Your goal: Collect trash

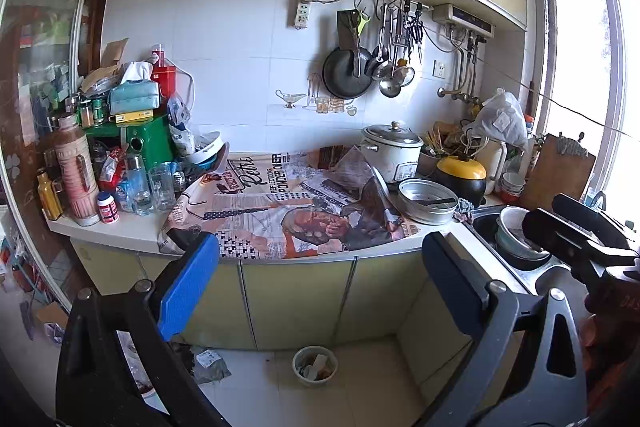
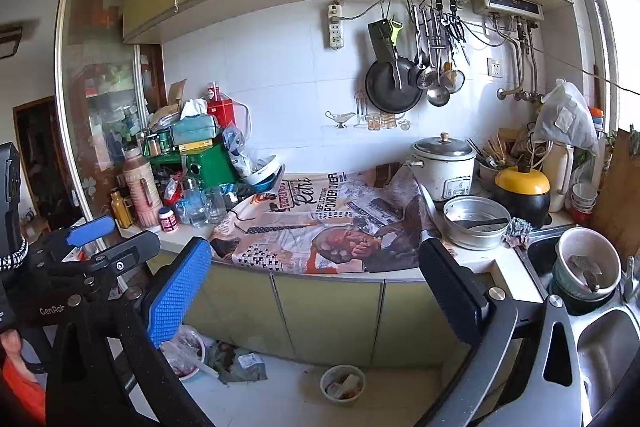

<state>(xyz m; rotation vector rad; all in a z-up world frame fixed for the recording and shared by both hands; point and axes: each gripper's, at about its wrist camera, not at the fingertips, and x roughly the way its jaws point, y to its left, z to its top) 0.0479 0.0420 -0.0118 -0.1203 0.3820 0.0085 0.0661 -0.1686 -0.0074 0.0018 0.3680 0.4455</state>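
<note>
A small round bin (image 1: 315, 365) (image 2: 343, 385) holding scraps stands on the floor tiles below the counter cabinets. Left of it lie crumpled paper and wrappers (image 1: 210, 363) (image 2: 240, 365), and a bowl with a plastic bag (image 2: 186, 351). A spread newspaper (image 1: 280, 203) (image 2: 320, 223) covers the countertop. My left gripper (image 1: 320, 279) (image 2: 116, 237) hangs open in front of the cabinets with nothing between its fingers. My right gripper (image 2: 316, 287) (image 1: 544, 211) is beside it on the right, also open and empty.
Bottles, glasses and boxes (image 1: 120, 155) crowd the counter's left end. A rice cooker (image 2: 442, 167), a metal pot (image 2: 476, 223) and a yellow-lidded pot (image 2: 522, 191) stand on the right. The sink (image 2: 600, 339) holds stacked bowls (image 2: 586, 267). Pans and utensils (image 1: 360, 67) hang on the wall.
</note>
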